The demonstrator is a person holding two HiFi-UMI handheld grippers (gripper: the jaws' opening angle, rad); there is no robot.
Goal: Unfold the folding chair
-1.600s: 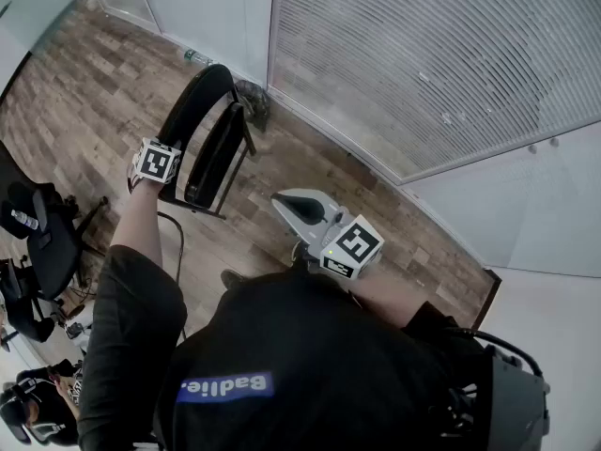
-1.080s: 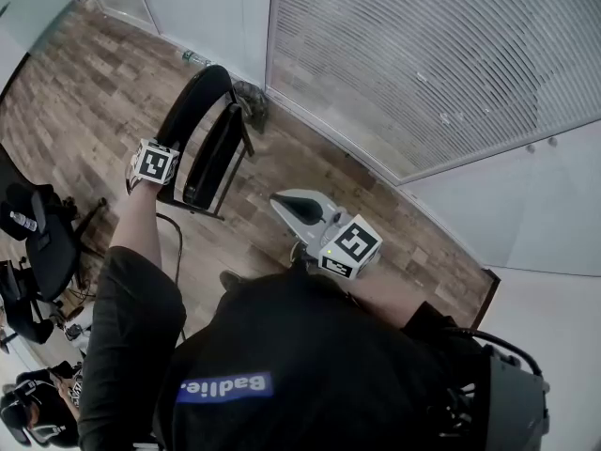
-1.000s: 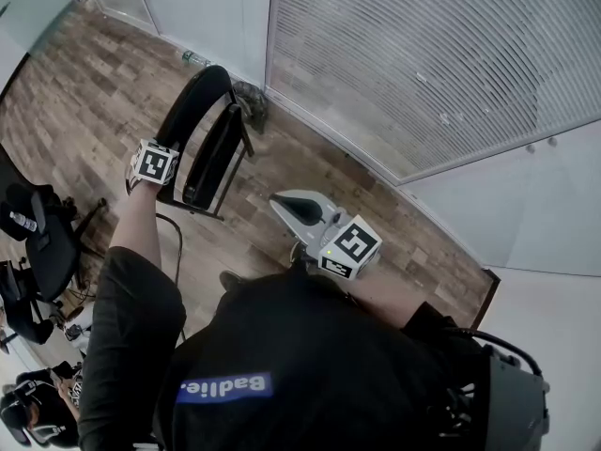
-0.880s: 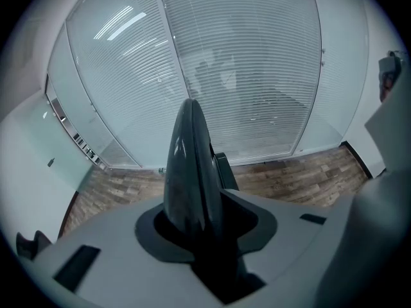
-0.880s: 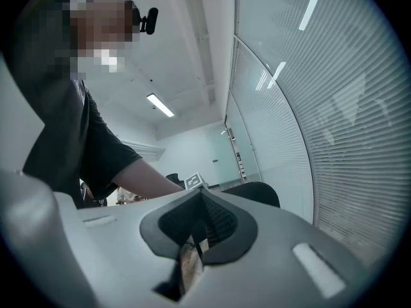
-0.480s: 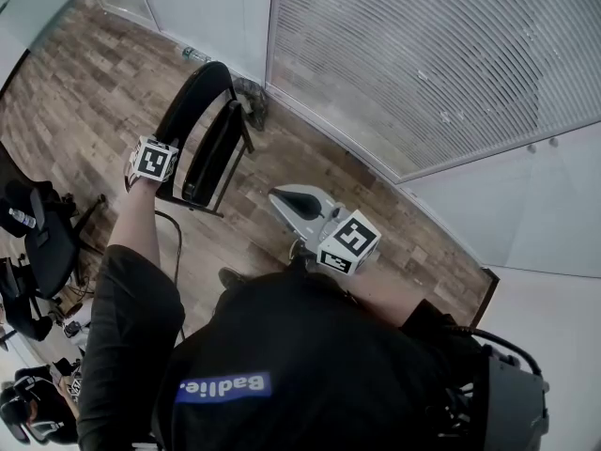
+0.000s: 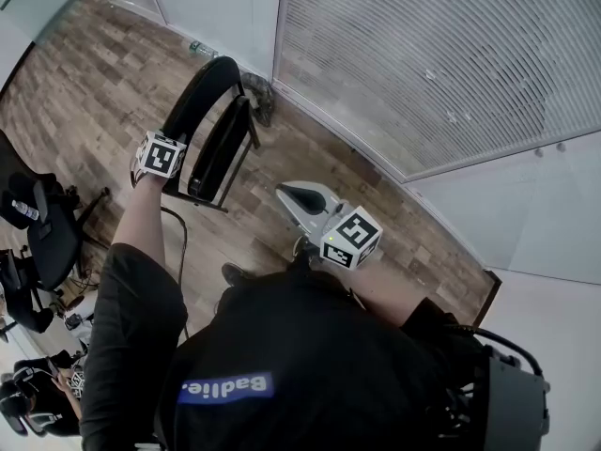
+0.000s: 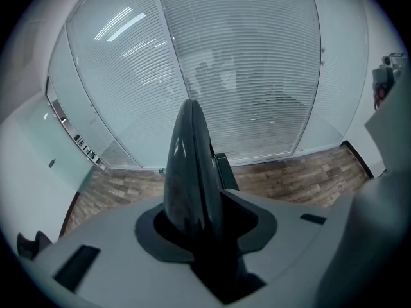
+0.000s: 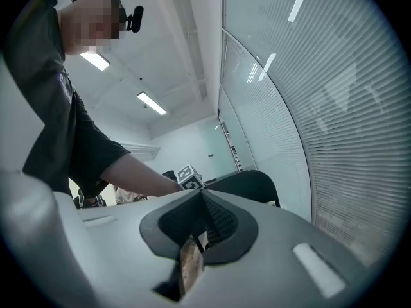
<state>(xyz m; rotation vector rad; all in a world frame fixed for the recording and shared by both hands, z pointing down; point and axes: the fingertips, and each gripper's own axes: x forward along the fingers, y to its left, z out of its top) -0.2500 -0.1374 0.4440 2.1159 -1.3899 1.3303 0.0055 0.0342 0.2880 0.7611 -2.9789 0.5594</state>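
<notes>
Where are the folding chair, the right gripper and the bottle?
folding chair (image 7: 198, 100): head view, backrest.
right gripper (image 9: 201, 197): right gripper view, closed jaw tips.
bottle (image 7: 201, 50): head view, its middle.

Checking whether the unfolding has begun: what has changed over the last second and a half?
Nothing visibly changed. The left gripper still clamps the backrest of the folding chair, which stays folded on the floor. The right gripper stays shut and empty, off the chair.

There is one folding chair (image 7: 202, 97). Two grippers: left gripper (image 7: 167, 161) at it, right gripper (image 7: 293, 195) near it. One bottle (image 7: 202, 49) lies beyond it.
</notes>
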